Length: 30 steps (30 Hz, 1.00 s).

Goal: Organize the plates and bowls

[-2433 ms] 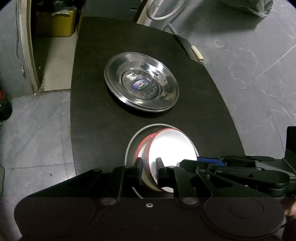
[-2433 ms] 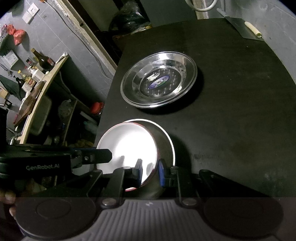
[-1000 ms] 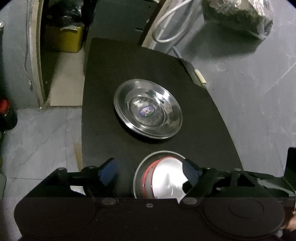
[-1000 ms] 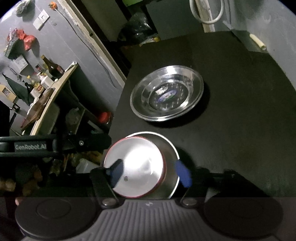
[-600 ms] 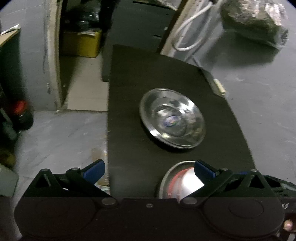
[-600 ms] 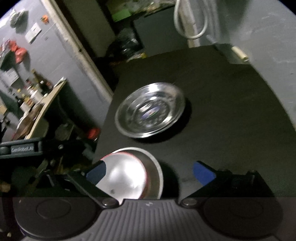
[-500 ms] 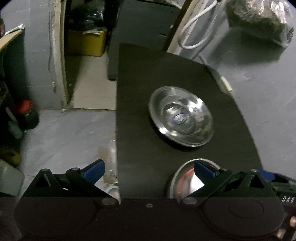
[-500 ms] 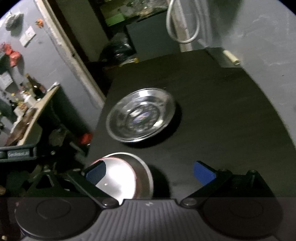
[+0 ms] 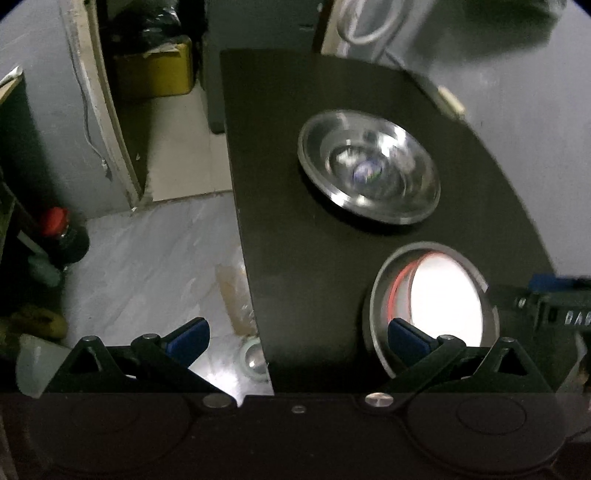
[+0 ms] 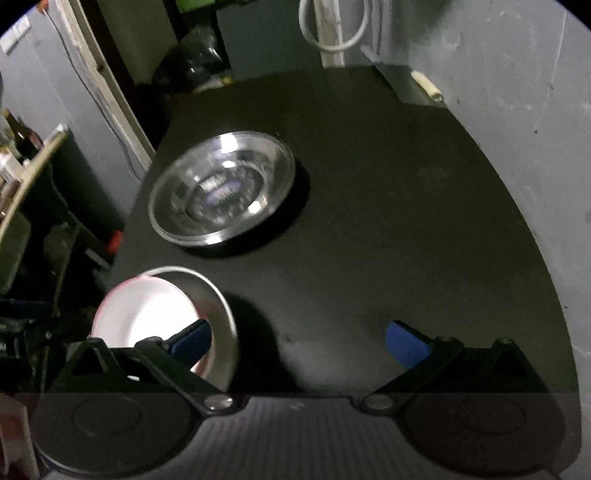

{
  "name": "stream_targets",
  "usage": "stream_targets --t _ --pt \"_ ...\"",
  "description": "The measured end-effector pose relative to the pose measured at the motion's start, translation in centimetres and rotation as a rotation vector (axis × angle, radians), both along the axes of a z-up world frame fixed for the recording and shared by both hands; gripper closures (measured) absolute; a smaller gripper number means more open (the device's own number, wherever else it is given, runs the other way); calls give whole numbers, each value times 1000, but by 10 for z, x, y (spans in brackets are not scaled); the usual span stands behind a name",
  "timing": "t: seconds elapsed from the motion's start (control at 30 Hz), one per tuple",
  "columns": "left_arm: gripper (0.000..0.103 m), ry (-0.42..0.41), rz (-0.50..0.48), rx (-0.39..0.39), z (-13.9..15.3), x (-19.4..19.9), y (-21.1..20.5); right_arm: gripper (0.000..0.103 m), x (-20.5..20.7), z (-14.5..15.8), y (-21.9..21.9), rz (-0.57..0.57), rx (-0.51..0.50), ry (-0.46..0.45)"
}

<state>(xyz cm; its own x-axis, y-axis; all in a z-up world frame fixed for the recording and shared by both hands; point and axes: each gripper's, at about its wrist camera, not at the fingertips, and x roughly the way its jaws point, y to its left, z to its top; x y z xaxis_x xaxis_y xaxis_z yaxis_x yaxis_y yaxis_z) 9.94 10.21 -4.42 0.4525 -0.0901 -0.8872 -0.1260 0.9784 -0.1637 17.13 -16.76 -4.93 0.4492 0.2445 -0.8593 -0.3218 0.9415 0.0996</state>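
A wide steel plate [image 9: 369, 173] [image 10: 221, 188] with a sticker in its middle lies on the black table [image 9: 314, 277] [image 10: 388, 221]. Nearer to me, a steel bowl [image 9: 376, 317] [image 10: 218, 306] holds a red-rimmed white bowl [image 9: 443, 299] [image 10: 147, 314]. My left gripper [image 9: 297, 336] is open above the table's left edge, and its right fingertip overlaps the bowls' near rim in the view. My right gripper [image 10: 299, 341] is open over bare table, with the bowls behind its left fingertip. Neither holds anything.
A cleaver with a pale handle [image 10: 424, 86] [image 9: 448, 99] lies at the table's far right corner. A white hose coil [image 10: 332, 29] hangs behind the table. Left of the table the floor drops away, with a red-capped bottle [image 9: 59, 229] and a yellow box [image 9: 155, 70].
Both grippers were shut on the bowls' rims, then let go and opened wide. The left view has since swung left and the right view right, so the bowls now sit off to the side.
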Motion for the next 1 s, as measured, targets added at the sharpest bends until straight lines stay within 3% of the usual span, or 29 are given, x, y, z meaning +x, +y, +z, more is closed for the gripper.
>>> stream_targets --t 0.53,0.87,1.0 --pt "1 13 -82 86 -8 4 -20 0 3 -16 4 34 -79 68" --pt "1 15 -106 146 -8 7 -28 0 -10 -18 18 160 -153 6" --pt "7 11 -106 141 -6 7 -29 7 -11 -16 18 168 -145 -2"
